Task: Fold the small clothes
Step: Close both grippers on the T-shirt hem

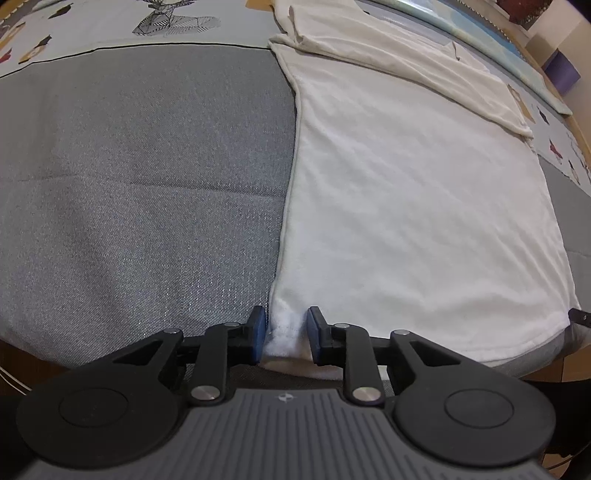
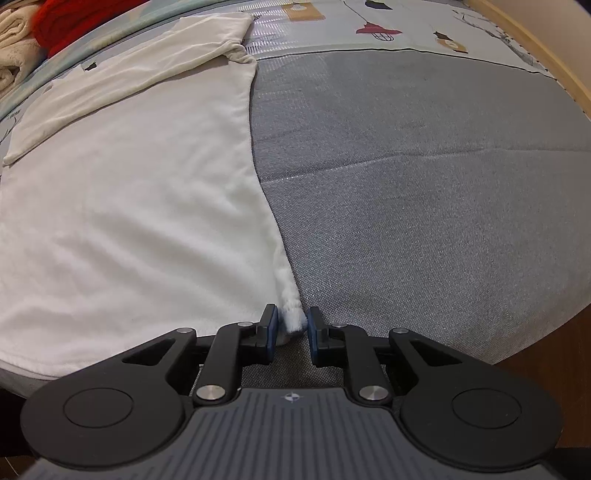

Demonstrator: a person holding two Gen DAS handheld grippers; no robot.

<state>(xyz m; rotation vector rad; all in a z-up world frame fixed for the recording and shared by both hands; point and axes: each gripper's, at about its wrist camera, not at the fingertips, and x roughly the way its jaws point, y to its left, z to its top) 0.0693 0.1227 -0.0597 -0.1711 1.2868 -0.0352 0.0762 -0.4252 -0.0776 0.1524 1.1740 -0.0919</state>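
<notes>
A white T-shirt (image 1: 406,184) lies flat on a grey bed cover (image 1: 147,166), with its far part folded across in a cream band. My left gripper (image 1: 285,334) is at the shirt's near left hem corner. The bunched cloth fills the gap and touches both blue pads. In the right wrist view the same shirt (image 2: 129,203) spreads to the left. My right gripper (image 2: 291,330) sits at the near right hem corner, where a puffed-up tuft of white cloth is pinched between its pads. Both grippers point steeply down at the bed's near edge.
A printed sheet (image 2: 388,29) covers the far side of the bed, and a wooden frame (image 2: 535,44) borders it. Red cloth (image 2: 74,18) and a cream towel (image 2: 11,44) are piled at the far left. Grey cover (image 2: 424,203) stretches right of the shirt.
</notes>
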